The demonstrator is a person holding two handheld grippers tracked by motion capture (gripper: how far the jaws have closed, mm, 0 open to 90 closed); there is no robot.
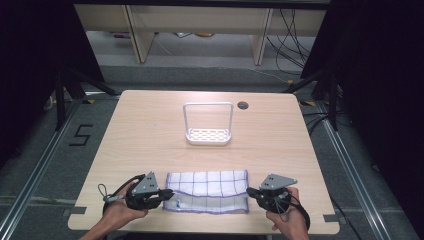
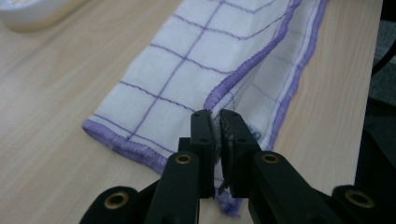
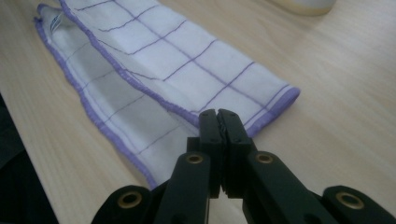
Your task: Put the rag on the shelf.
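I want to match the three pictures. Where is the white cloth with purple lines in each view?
High view: the cloth lies folded at the near table edge, between the left gripper and the right gripper.
Left gripper view: it runs from the jaws to the top right.
Right gripper view: it runs from the jaws to the top left.
Shared landmark: the white rack beyond the cloth.
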